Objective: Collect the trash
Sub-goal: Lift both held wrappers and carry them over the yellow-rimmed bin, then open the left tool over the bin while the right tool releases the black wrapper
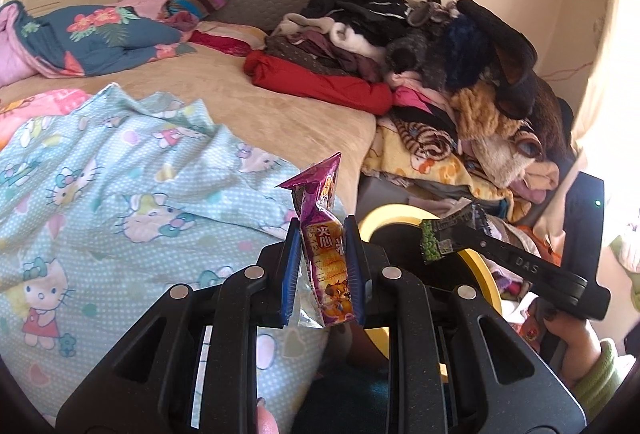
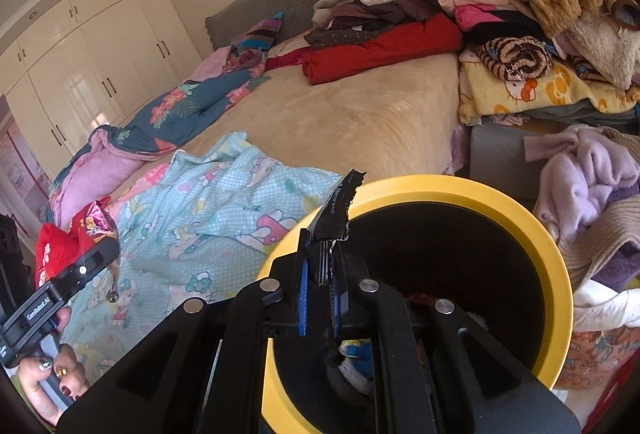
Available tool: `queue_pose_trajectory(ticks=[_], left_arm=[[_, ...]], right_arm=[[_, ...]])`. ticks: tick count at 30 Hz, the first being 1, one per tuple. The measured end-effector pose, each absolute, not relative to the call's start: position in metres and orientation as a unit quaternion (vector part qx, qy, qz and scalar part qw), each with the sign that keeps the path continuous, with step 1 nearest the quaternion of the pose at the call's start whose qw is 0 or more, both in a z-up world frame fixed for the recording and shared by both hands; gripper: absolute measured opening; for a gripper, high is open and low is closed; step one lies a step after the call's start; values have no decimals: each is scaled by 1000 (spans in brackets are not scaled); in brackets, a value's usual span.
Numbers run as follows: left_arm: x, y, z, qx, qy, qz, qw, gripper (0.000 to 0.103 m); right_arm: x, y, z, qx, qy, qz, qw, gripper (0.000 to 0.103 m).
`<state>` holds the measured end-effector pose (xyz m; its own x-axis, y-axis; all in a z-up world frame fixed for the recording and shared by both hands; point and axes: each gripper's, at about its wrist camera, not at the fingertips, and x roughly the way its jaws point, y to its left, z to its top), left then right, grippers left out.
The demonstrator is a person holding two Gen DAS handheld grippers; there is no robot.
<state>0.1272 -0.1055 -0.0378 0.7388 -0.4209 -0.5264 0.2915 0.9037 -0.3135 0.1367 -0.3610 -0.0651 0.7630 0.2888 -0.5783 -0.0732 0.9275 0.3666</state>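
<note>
1. My left gripper point(image 1: 322, 254) pinched a purple snack wrapper point(image 1: 326, 266) upright between its blue pads, so it would not slip on the way to the bin.
2. My right gripper point(image 2: 320, 274) was pressed together on a dark torn wrapper point(image 2: 336, 213), held at the near rim of the yellow-rimmed bin point(image 2: 556, 254), which I judged ready for dropping.
3. Beyond lay the cartoon-print quilt point(image 1: 120, 193) on the bed point(image 1: 280, 105).
4. Farthest, heaped clothes point(image 1: 440, 53) crowded the bed's right side.
</note>
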Motion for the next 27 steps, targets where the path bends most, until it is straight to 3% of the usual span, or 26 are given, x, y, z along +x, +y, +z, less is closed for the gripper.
queue_pose_trajectory(ticks=[15, 27], left_arm=[[125, -168, -51, -53, 328, -250, 909, 16], [138, -222, -84, -20, 380, -298, 875, 16]], right_arm=[[134, -403, -85, 194, 363, 73, 908, 12], [119, -436, -88, 214, 362, 48, 906, 30]])
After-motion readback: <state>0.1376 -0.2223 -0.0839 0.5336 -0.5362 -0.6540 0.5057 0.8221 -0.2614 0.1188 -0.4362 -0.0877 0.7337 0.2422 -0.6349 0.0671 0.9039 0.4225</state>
